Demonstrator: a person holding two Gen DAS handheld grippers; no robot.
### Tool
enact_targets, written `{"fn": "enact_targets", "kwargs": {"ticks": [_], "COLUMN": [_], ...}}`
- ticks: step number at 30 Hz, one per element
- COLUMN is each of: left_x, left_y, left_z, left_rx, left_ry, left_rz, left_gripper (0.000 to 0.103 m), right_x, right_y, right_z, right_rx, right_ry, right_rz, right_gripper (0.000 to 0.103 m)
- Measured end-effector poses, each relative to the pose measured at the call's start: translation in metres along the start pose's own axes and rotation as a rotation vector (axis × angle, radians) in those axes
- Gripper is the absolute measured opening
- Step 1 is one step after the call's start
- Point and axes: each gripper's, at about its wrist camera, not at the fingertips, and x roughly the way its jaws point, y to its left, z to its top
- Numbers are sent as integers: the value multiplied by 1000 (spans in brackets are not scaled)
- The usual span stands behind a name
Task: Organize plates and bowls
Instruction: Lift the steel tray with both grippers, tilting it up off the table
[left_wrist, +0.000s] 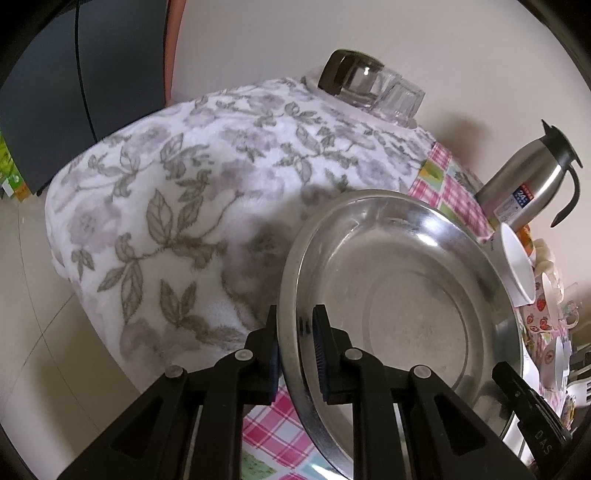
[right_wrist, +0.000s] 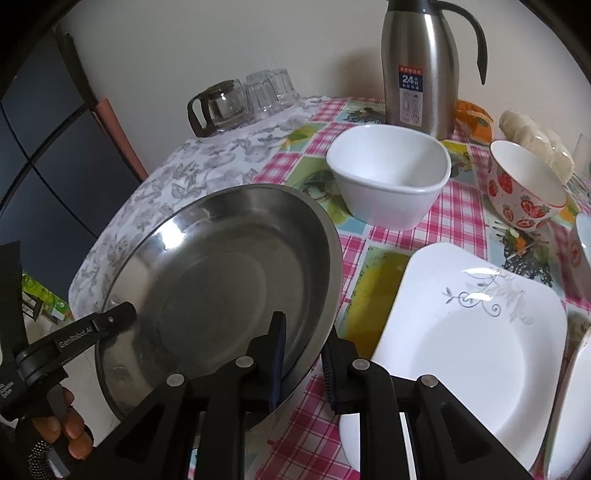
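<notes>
Table under a pink checked cloth (right_wrist: 388, 236)

A white floral towel (left_wrist: 177, 206) covers its far end, bearing upturned clear glasses (right_wrist: 269, 92). Directly on the cloth: a steel thermos jug (right_wrist: 417, 70), a white squarish bowl (right_wrist: 391, 173), a strawberry-print bowl (right_wrist: 524, 184), a white square plate (right_wrist: 476, 332).

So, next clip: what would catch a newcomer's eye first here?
The big steel pan, tilted off the checked tablecloth, with both tongs clamped on its rim: the left tongs and the right tongs. Right of it lies a white square plate; behind stand a white bowl and a steel flask.
</notes>
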Motion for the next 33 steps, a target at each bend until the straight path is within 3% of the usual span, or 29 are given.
{"fn": "enact_targets", "kwargs": {"ticks": [7, 14, 23, 33], "left_x": [-39, -90, -121, -147], "left_y": [-25, -74, -141, -223], "left_z": [12, 24, 19, -6], "left_rx": [38, 113, 209, 324], "left_ry": [-73, -171, -198, -215], "left_rz": [-38, -97, -169, -256], "left_gripper": [17, 17, 17, 17], "right_x": [-34, -95, -166, -227], "right_y": [-9, -30, -75, -139], "right_z": [11, 23, 26, 10], "right_rx": [25, 65, 132, 218], "right_ry": [-82, -242, -408, -536], "right_rz": [31, 23, 1, -72], "right_gripper": [19, 19, 20, 20]}}
